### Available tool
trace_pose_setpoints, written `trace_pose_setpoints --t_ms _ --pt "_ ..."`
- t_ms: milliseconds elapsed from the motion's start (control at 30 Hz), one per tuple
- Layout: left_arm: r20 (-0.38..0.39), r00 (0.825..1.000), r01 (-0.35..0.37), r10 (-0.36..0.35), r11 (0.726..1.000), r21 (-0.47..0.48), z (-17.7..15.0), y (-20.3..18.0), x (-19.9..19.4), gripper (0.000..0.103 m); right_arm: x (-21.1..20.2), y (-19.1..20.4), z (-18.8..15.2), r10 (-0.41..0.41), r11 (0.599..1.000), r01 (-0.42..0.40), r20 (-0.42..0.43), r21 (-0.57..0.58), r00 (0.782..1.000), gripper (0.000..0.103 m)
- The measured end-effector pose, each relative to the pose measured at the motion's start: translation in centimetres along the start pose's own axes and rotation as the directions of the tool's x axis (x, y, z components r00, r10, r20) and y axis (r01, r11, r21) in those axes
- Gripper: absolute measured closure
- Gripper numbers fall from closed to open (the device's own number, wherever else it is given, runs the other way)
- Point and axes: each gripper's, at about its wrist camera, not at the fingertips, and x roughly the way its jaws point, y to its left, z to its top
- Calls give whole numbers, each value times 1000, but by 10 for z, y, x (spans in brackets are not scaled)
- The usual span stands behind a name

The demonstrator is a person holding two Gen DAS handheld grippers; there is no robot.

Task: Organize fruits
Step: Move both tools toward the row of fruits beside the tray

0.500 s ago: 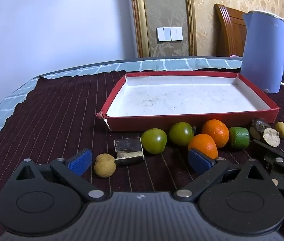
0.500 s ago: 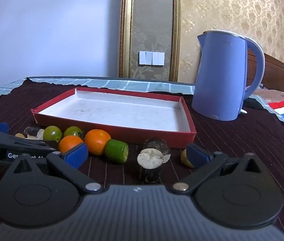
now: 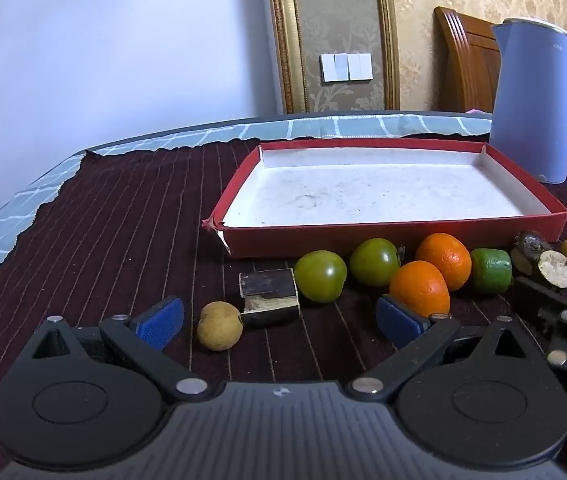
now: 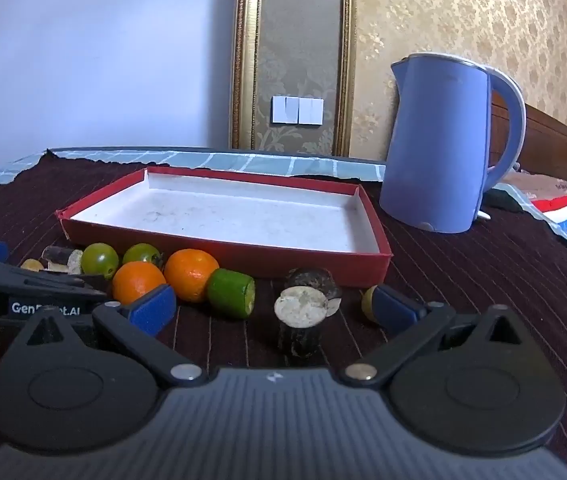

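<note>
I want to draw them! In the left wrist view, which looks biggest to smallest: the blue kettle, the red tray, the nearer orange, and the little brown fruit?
As they look:
1. red tray
2. blue kettle
3. nearer orange
4. little brown fruit

The kettle sits farther back, so tray versus kettle is unsure.

Your dark maroon striped tablecloth [image 3: 123, 216] carries the shallow red cardboard tray [image 3: 399, 236], a blue plastic kettle [image 4: 439, 148], and fruit lined along the tray's front.

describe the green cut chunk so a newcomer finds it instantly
Find the red tray beside the blue kettle. Fruit lines its near wall; right of the two oranges lies the green cut chunk. Unlike the round green tomatoes, it is cylindrical with a flat sliced end.
</note>
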Motion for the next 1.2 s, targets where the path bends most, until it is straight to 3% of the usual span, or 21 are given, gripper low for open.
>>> trace_pose_setpoints --t_ms 1200 --pt "-4 1000 -2 2 1000 10 -6 6 -1 0 8 -16 -1 -13 999 14 -35 37 999 0"
